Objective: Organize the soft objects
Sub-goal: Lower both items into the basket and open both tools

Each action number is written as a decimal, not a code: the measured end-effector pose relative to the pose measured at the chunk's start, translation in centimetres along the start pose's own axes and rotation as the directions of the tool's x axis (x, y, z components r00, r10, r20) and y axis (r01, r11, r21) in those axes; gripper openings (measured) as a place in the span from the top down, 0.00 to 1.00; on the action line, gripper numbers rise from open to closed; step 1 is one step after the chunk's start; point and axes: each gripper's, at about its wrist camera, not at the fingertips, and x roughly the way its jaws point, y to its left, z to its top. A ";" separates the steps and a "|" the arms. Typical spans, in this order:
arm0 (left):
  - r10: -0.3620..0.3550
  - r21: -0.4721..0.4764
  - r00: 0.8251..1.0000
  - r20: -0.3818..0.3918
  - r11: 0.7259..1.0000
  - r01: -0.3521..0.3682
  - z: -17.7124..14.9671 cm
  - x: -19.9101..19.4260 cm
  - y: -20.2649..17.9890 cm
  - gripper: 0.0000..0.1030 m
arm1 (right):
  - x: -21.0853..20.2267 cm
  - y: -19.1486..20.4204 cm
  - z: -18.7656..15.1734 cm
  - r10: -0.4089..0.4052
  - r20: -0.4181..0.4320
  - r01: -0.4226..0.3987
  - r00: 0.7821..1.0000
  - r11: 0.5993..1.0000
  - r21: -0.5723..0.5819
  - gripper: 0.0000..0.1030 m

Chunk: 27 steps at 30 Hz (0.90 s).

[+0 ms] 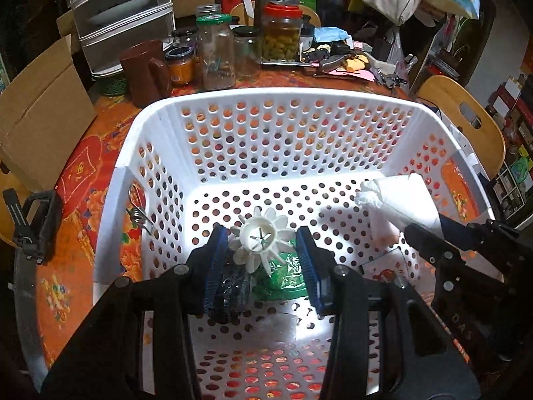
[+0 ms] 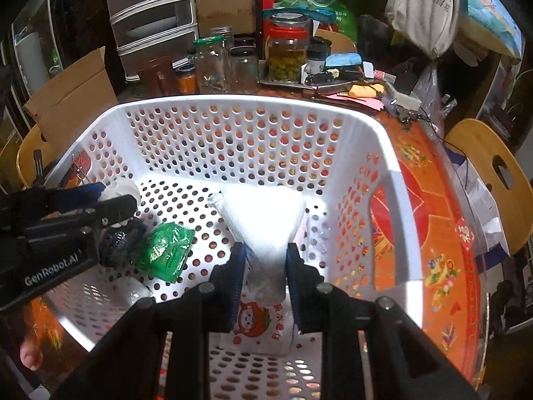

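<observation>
Pinching the soft white pack (image 2: 266, 223) at its narrow end, the right gripper (image 2: 265, 266) holds something light and squashy, while the left gripper (image 1: 263, 246) stands open around the white flower piece (image 1: 261, 238) in the basket (image 1: 283, 95).

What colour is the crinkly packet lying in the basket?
Green, with pale printing. The packet shows best in the right wrist view, on the white basket floor.

Round table (image 2: 429, 233) with orange-red floral cloth. White perforated basket (image 1: 266, 95) near centre; glass jars (image 1: 215, 53), brown mug (image 1: 143, 71), metal tray (image 1: 286, 64) far; cardboard box (image 1: 40, 123) left.
</observation>
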 end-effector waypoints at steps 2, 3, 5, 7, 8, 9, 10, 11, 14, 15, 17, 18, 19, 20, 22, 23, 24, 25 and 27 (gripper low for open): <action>0.002 0.001 1.000 0.002 1.000 -0.002 0.0 0.1 0.1 0.61 | 0.1 0.3 0.1 0.009 0.001 -0.009 1.000 1.000 -0.012 0.74; 0.002 -0.001 1.000 0.001 1.000 -0.002 0.0 0.2 0.2 0.61 | 0.1 0.3 0.1 0.010 0.001 -0.010 1.000 1.000 -0.017 0.72; -0.012 -0.009 1.000 0.003 1.000 0.012 -0.1 0.2 0.5 0.60 | 0.0 0.5 0.1 0.008 0.014 -0.007 1.000 1.000 -0.022 0.66; -0.031 -0.015 0.999 0.012 0.999 0.031 -0.2 0.0 0.8 0.53 | -0.1 0.4 0.2 0.019 0.018 -0.018 1.000 1.000 -0.015 0.55; -0.043 -0.014 0.999 0.016 0.999 0.044 -0.2 -0.2 0.8 0.50 | -0.2 0.4 0.2 0.017 0.020 -0.017 1.000 1.000 -0.014 0.49; -0.049 -0.011 0.999 0.019 0.999 0.049 -0.2 -0.3 0.7 0.47 | -0.4 0.4 0.3 0.025 0.025 -0.025 0.999 1.000 -0.012 0.46; -0.055 -0.008 0.998 0.026 0.998 0.055 -0.2 -0.6 0.5 0.45 | -0.5 0.4 0.3 0.033 0.027 -0.033 0.999 0.999 -0.007 0.45; -0.065 -0.004 0.997 0.033 0.998 0.065 -0.3 -0.9 0.4 0.41 | -0.8 0.5 0.4 0.040 0.032 -0.039 0.999 0.999 -0.005 0.40; -0.070 -0.003 0.996 0.061 0.998 0.070 -0.4 -2.2 0.4 0.21 | -2.2 0.6 0.3 0.020 0.073 -0.019 0.997 1.000 -0.020 0.21; -0.074 -0.010 0.994 0.076 0.997 0.075 -0.6 -2.8 0.6 0.11 | -2.8 0.4 0.2 0.029 0.085 -0.027 0.996 0.999 -0.017 0.17; -0.086 -0.011 0.991 0.103 0.996 0.087 -0.8 -4.0 0.8 0.09 | -4.1 -0.3 0.1 0.044 0.105 -0.044 0.993 0.999 -0.002 0.09; -0.088 -0.005 0.989 0.115 0.996 0.089 -1.0 -4.8 0.9 0.07 | -4.7 -0.5 0.0 0.043 0.116 -0.043 0.992 0.999 -0.003 0.05; -0.089 -0.001 0.988 0.125 0.996 0.090 -1.2 -5.4 0.9 0.06 | -5.1 -0.6 -0.1 0.040 0.119 -0.040 0.992 0.999 -0.005 0.04; -0.089 0.004 0.987 0.133 0.996 0.090 -1.5 -6.0 0.9 0.01 | -5.4 -0.7 -0.2 0.040 0.117 -0.039 0.992 0.999 -0.010 0.04; -0.073 0.012 0.984 0.162 0.997 0.072 -2.3 -7.5 1.0 0.00 | -6.4 -0.7 -0.7 0.040 0.128 -0.037 0.991 0.999 -0.023 0.04; -0.065 0.015 0.984 0.168 0.998 0.064 -2.9 -8.1 1.0 0.00 | -6.8 -0.8 -1.1 0.036 0.133 -0.034 0.990 0.999 -0.024 0.04; -0.064 0.022 0.982 0.176 0.998 0.061 -3.5 -8.8 1.1 0.00 | -7.2 -0.8 -1.5 0.035 0.133 -0.032 0.991 0.999 -0.022 0.04; -0.061 0.028 0.981 0.182 0.998 0.057 -4.0 -9.3 1.1 0.00 | -7.4 -0.9 -1.9 0.042 0.136 -0.039 0.990 0.999 -0.023 0.04; -0.050 0.043 0.978 0.202 0.998 0.042 -5.2 -10.5 1.2 0.00 | -8.2 -0.8 -2.8 0.072 0.155 -0.067 0.985 0.997 -0.032 0.04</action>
